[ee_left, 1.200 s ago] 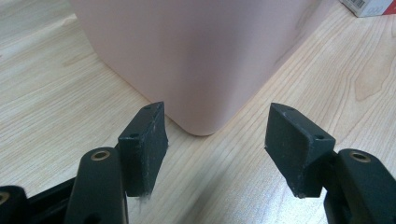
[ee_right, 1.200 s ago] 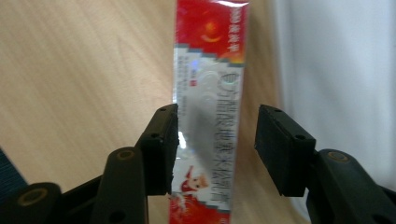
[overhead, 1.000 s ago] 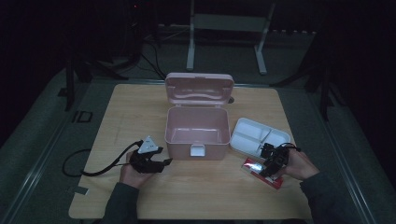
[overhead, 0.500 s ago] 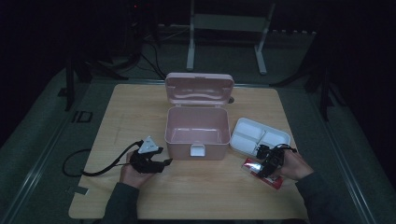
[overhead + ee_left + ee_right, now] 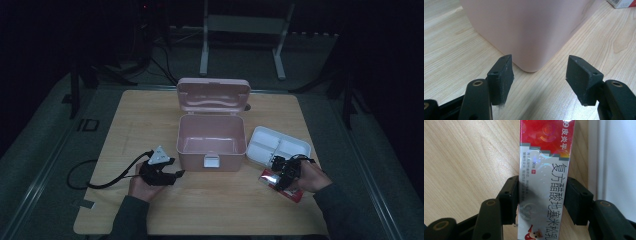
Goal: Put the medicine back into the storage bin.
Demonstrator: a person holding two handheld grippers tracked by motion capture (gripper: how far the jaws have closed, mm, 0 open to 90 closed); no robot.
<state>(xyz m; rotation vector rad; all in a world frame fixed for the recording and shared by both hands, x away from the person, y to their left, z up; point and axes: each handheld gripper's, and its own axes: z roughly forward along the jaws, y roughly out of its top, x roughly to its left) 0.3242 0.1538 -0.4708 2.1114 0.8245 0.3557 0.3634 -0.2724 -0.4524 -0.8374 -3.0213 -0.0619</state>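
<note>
The right gripper [image 5: 540, 200] has just been closing; its jaws now flank a red-and-silver medicine carton [image 5: 544, 170] lying on the wooden surface [image 5: 469, 157] beside a white divided tray [image 5: 278, 148], seemingly touching its sides. The left gripper [image 5: 539, 77] rests wide open and empty, facing a corner of the open pink storage box [image 5: 529, 27].

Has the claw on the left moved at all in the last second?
No. The left claw sits at the same spot beside the pink box's front left corner, jaws apart, as in both earlier pictures.
</note>
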